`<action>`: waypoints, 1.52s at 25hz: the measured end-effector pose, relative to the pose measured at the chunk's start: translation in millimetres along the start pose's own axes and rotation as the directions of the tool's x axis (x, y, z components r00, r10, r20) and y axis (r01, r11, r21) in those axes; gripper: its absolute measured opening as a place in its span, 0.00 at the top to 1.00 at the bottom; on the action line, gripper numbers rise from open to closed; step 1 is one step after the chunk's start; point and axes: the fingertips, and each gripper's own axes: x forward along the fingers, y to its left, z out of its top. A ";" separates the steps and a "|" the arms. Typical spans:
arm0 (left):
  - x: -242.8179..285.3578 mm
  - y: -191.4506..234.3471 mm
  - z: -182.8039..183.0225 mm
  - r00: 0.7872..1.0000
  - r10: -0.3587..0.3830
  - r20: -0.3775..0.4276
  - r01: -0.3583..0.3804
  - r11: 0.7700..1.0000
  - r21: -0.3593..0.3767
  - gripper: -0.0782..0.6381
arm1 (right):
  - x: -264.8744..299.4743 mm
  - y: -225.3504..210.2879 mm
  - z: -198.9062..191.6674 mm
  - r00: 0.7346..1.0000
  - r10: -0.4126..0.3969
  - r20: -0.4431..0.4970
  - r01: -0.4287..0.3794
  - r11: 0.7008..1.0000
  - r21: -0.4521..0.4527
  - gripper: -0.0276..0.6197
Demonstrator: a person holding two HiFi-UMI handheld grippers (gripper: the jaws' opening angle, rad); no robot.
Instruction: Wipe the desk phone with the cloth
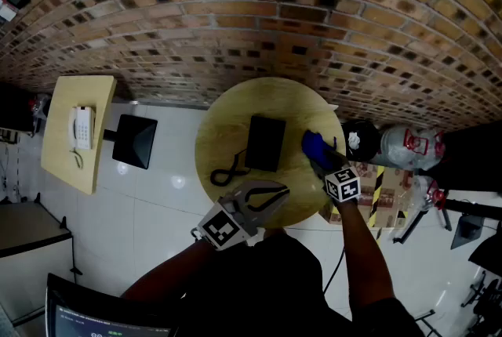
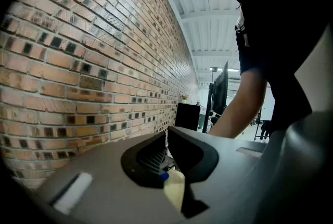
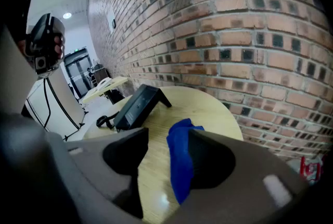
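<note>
Right claw (image 3: 167, 139) is spread apart, blue cloth (image 3: 182, 165) draped against one jaw; desk phone (image 3: 136, 106) is seen ahead-left; left claw (image 2: 166, 137) is closed, empty.

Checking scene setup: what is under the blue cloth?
The blue cloth rests on the round wooden table, whose top shows beside it. Anything directly beneath the cloth is covered.

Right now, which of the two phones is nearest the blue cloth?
The black desk phone on the round table, beside the cloth; the white phone sits apart on the separate table.
</note>
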 end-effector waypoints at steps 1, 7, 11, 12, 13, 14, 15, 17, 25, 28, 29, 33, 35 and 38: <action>4.3 1.8 -2.4 1.000 -0.001 -0.004 0.001 1.000 0.005 0.87 | 4.1 -6.7 -2.2 1.000 -0.004 -0.009 0.004 1.000 0.003 0.60; 27.4 12.7 -11.7 1.000 0.011 -0.016 -0.011 1.000 0.006 0.87 | 33.8 -31.4 -13.9 0.996 0.017 -0.087 -0.017 1.000 -0.001 0.61; 41.4 15.7 -18.5 0.999 0.011 -0.034 -0.010 1.000 0.010 0.87 | 51.2 -41.4 -25.5 0.990 0.018 -0.139 -0.021 0.999 -0.024 0.61; 44.1 15.5 -18.9 0.999 0.010 -0.035 -0.010 1.000 0.008 0.87 | 55.0 -42.7 -30.4 0.987 0.022 -0.159 -0.026 0.999 -0.023 0.61; 46.3 15.4 -19.1 0.999 0.011 -0.036 -0.010 1.000 0.006 0.87 | 58.3 -44.2 -36.5 0.983 0.025 -0.183 -0.029 0.999 -0.021 0.61; 48.0 15.3 -19.3 0.999 0.011 -0.038 -0.011 1.000 0.008 0.87 | 60.6 -46.7 -42.4 0.979 0.021 -0.204 -0.027 0.999 -0.025 0.61; 49.1 15.1 -19.6 0.999 0.012 -0.041 -0.012 1.000 0.012 0.87 | 61.8 -50.4 -46.5 0.976 0.009 -0.216 -0.018 0.999 -0.038 0.62; 49.3 14.5 -19.7 0.999 0.020 -0.042 -0.019 1.000 0.014 0.87 | 61.7 -57.6 -48.5 0.978 -0.016 -0.210 0.004 0.999 -0.053 0.67; 39.7 16.6 -23.3 0.997 0.058 -0.046 -0.058 0.998 -0.004 0.87 | 61.7 -56.1 -41.6 0.983 -0.015 -0.182 0.007 0.999 -0.042 0.81; 34.3 17.0 -21.6 0.997 0.067 -0.040 -0.067 0.998 0.006 0.87 | 60.2 -46.0 -22.9 0.990 -0.006 -0.143 -0.005 0.997 -0.079 0.81; 31.6 17.5 -20.7 0.997 0.071 -0.037 -0.070 0.997 0.011 0.87 | 60.4 -41.0 -11.9 0.992 0.004 -0.123 -0.016 0.996 -0.089 0.81; 16.5 20.1 -15.2 0.995 0.097 -0.020 -0.097 0.995 0.014 0.87 | 66.4 -11.1 53.3 0.998 0.066 -0.015 -0.068 0.985 -0.160 0.81; 7.6 22.2 -11.9 0.993 0.115 -0.011 -0.115 0.993 0.010 0.87 | 71.4 9.1 90.5 0.994 0.105 0.035 -0.095 0.973 -0.212 0.81; -5.9 26.6 -9.8 0.989 0.146 -0.001 -0.146 0.989 0.002 0.87 | 85.3 39.1 129.5 0.987 0.156 0.045 -0.134 0.940 -0.315 0.81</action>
